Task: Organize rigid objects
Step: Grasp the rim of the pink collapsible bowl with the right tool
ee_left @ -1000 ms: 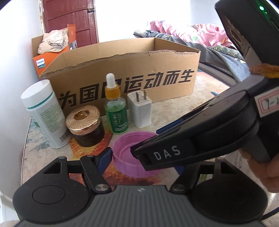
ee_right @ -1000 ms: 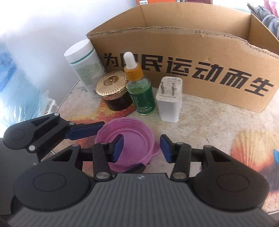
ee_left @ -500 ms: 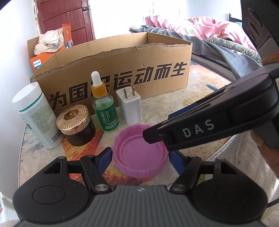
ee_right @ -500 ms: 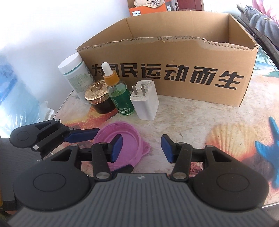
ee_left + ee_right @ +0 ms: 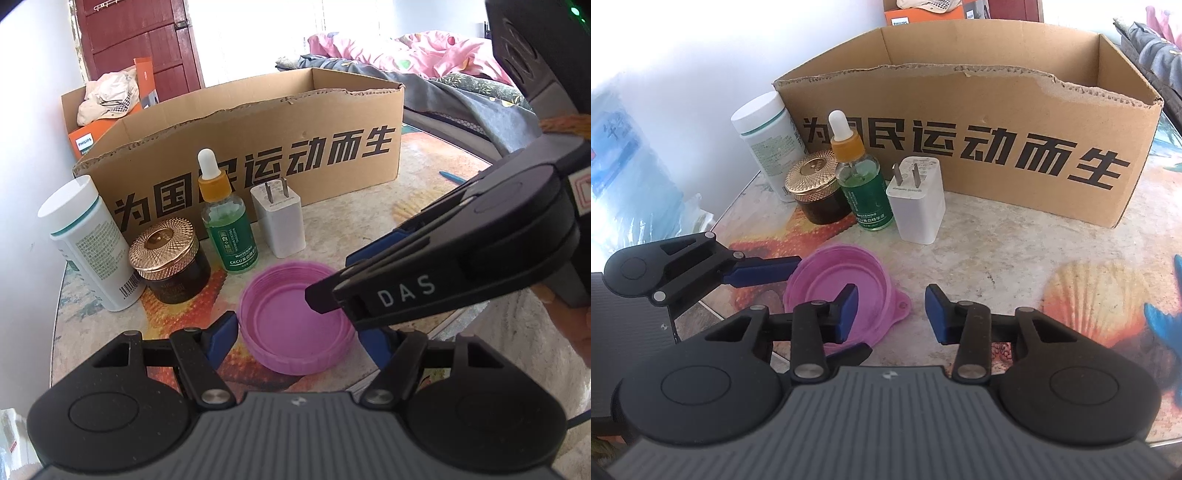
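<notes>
Purple plastic marks the piece being worked: a shallow lid [image 5: 297,325] lying open side up on the patterned tabletop [image 5: 1015,254], directly between the blue pads of the left gripper [image 5: 295,334]. Those jaws stand fairly wide, each pad just beside the rim, and whether they press on it or only bracket it cannot be told from either view. The right gripper [image 5: 890,314] hangs to the lid's right; its jaws are closing, yet nothing lies between them but bare tabletop, its left pad in line with the lid's far edge in its own view. Ahead of both grippers stands a row of four items: a white bottle [image 5: 90,243] furthest left, a gold-capped dark jar [image 5: 170,260], a green dropper bottle [image 5: 225,221] and a white plug adapter [image 5: 279,221]. Behind them the open cardboard box [image 5: 997,122] appears, as far as its inside shows, to hold nothing. The step in hand looks like securing the lid, probably the first piece bound for the box. Next, the left jaws would need to close firmly across the rim, then lift high enough to clear the row and the torn front wall of the box. The right gripper seems best kept out of that path, or turned toward the adapter.
</notes>
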`<state>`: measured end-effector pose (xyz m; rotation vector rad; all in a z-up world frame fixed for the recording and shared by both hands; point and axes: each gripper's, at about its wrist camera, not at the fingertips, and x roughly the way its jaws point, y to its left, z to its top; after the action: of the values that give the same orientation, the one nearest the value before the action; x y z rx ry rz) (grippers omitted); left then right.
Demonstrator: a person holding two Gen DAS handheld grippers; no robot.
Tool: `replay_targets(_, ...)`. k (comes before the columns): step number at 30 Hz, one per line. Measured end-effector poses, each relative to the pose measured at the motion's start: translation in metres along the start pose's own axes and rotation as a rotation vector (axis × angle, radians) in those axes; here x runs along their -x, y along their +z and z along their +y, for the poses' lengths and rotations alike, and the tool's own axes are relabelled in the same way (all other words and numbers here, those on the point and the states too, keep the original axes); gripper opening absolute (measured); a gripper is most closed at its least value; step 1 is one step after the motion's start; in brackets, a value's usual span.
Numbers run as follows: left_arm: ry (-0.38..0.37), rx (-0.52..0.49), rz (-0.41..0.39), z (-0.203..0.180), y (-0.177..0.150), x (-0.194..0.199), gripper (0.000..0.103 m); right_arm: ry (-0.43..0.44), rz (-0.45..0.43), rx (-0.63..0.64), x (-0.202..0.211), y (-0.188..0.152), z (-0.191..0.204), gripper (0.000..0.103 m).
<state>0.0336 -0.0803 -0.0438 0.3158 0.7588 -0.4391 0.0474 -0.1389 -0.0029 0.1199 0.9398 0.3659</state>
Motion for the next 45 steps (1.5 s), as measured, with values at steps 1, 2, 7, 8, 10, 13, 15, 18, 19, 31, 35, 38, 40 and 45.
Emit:
replay_targets(1,-0.002,0.005,-0.002,0.001,0.0,0.0,0.073,0.006,0.003,-0.003,-0.001,0.0,-0.001,0.035)
replay_targets(2,-0.003,0.009,-0.005,0.001,0.001,0.0,0.072,0.014,0.006,-0.007,-0.002,-0.001,-0.001,0.033)
replay_targets(7,-0.022,-0.008,-0.031,-0.006,0.006,-0.001,0.072,-0.024,0.009,-0.018,0.002,-0.001,-0.005,0.03)
replay_targets(8,-0.029,-0.012,-0.039,-0.008,0.008,-0.001,0.072,-0.032,0.008,-0.026,0.005,-0.001,-0.007,0.03)
replay_targets(10,-0.047,-0.02,-0.045,-0.012,0.01,-0.002,0.072,-0.045,0.006,-0.038,0.009,-0.002,-0.012,0.03)
replay_targets(13,-0.068,-0.011,-0.026,-0.015,0.011,-0.006,0.073,-0.046,0.007,-0.058,0.013,-0.004,-0.017,0.03)
replay_targets(15,-0.077,-0.006,-0.019,-0.015,0.01,-0.005,0.073,-0.054,0.005,-0.058,0.016,-0.006,-0.018,0.03)
replay_targets(18,-0.082,0.001,-0.018,-0.013,0.008,-0.001,0.076,-0.05,-0.004,-0.062,0.019,-0.007,-0.019,0.03)
replay_targets(19,-0.079,0.002,-0.017,-0.012,0.007,0.0,0.077,-0.048,-0.008,-0.063,0.019,-0.007,-0.019,0.03)
replay_targets(31,-0.088,0.008,0.023,-0.014,0.006,-0.01,0.076,-0.042,-0.003,-0.062,0.007,0.0,-0.019,0.031)
replay_targets(35,-0.089,0.029,0.034,-0.012,0.008,-0.014,0.072,-0.041,-0.004,-0.052,0.004,0.002,-0.019,0.031)
replay_targets(38,-0.087,0.035,0.032,-0.012,0.009,-0.016,0.072,-0.044,-0.005,-0.044,0.003,0.003,-0.018,0.03)
replay_targets(40,-0.082,0.035,0.03,-0.012,0.009,-0.016,0.072,-0.052,-0.005,-0.033,0.002,0.003,-0.017,0.03)
replay_targets(45,-0.08,0.041,0.032,-0.012,0.009,-0.017,0.072,-0.076,-0.001,-0.003,0.002,0.003,-0.012,0.029)
